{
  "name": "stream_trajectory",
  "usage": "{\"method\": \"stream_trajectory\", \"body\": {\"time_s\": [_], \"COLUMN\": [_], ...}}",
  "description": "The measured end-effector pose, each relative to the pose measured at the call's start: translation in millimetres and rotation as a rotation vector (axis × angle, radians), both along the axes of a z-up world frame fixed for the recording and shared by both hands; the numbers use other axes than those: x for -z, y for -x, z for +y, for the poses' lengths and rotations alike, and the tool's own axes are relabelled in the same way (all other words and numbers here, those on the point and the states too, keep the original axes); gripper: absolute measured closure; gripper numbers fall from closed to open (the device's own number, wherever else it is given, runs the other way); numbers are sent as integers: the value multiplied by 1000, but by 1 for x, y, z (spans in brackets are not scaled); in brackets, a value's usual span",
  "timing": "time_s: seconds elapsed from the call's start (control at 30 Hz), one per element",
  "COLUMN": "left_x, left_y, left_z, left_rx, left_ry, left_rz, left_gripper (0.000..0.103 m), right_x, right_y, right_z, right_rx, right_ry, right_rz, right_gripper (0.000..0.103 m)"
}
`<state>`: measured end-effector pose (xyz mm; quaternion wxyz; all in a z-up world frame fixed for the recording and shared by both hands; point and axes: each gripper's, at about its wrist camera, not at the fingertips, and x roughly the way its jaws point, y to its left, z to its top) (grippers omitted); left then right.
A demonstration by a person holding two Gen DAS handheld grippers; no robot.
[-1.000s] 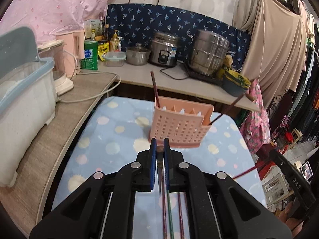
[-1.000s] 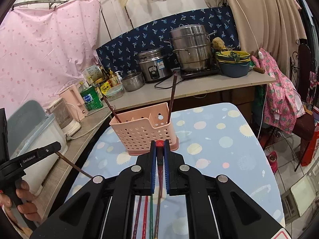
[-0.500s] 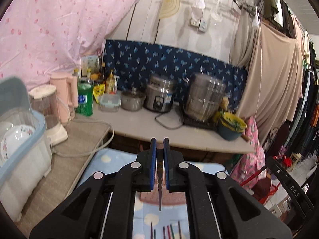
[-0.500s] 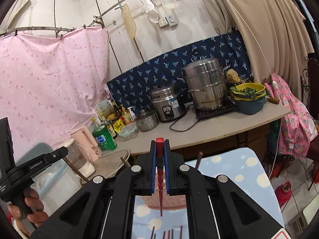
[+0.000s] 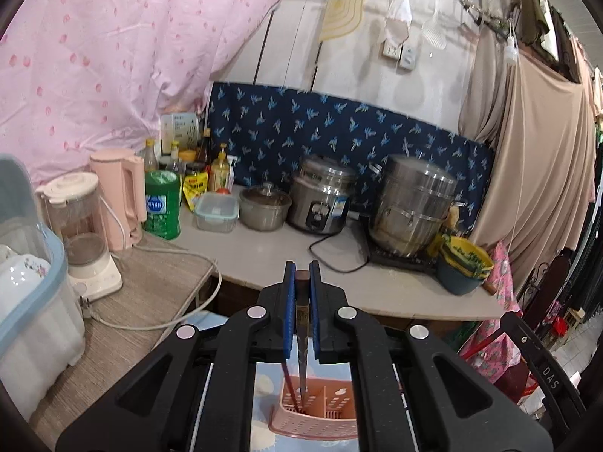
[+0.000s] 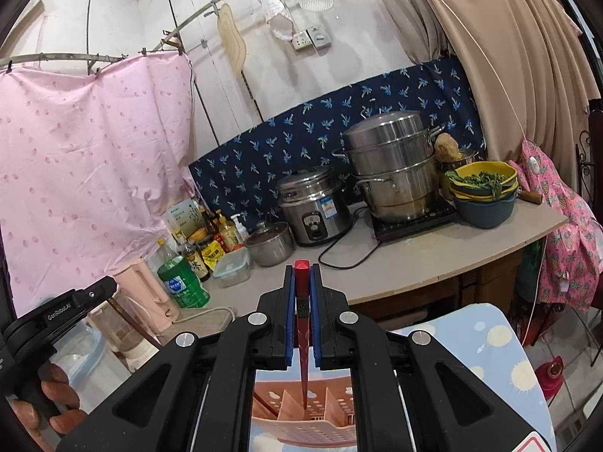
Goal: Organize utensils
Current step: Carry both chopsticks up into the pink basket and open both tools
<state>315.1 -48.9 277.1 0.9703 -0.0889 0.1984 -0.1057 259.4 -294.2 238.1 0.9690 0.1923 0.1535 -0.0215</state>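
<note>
- Chopsticks are hanging point-down over the pink utensil basket (image 5: 320,412), one in each gripper: the left gripper (image 5: 302,316) is pinching a dark brown chopstick (image 5: 301,358), and the right gripper (image 6: 301,316) is pinching a red chopstick (image 6: 302,324).
- Only the left wrist view is showing another reddish chopstick (image 5: 287,386) already leaning inside the basket's left compartment, just beside the dark one's tip.
- Only the right wrist view is showing the basket's dividers (image 6: 286,405) from above, with the red tip hovering over a middle slot; whether it is touching I cannot tell.
- That same view is catching the person's left hand (image 6: 49,399) gripping the other tool's handle, well left of the basket.
- Beyond the basket, a rice cooker (image 6: 314,207), a steel steamer pot (image 6: 394,165) and a green bottle (image 5: 162,203) are standing on the counter.
- Black gripper frames are blocking most of the basket and the spotted blue tablecloth (image 6: 490,342) under it.
</note>
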Motion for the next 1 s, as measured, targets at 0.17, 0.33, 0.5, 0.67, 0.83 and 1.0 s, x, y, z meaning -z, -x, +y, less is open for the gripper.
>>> {"method": "stream_trajectory", "body": {"time_s": [0.17,0.33,0.5,0.67,0.83,1.0], "left_x": [41,62,67,67,74,92], "left_y": [-14,-18,-12,2,29,64], "left_z": [-1,1,3,5,8,12], "left_rx": [4,-3,-3,2,26,52], "left_ry": [-5,-6,-7,-11,-36,-55], "left_rz": [92,139,146,148,163,194], "left_gripper": [96,96,84,68,59,55], "right_x": [33,51,51,46,49,67], "right_y": [-13,-15,-3,19,51,92], "right_z": [2,6,6,8,11,23], "right_rx": [-7,-18,-18,-22,-42,-70], "right_ry": [5,6,-2,-6,-41,-54], "right_rz": [77,118,113,95,96,122], "right_gripper": [96,95,92,88,85,84]}}
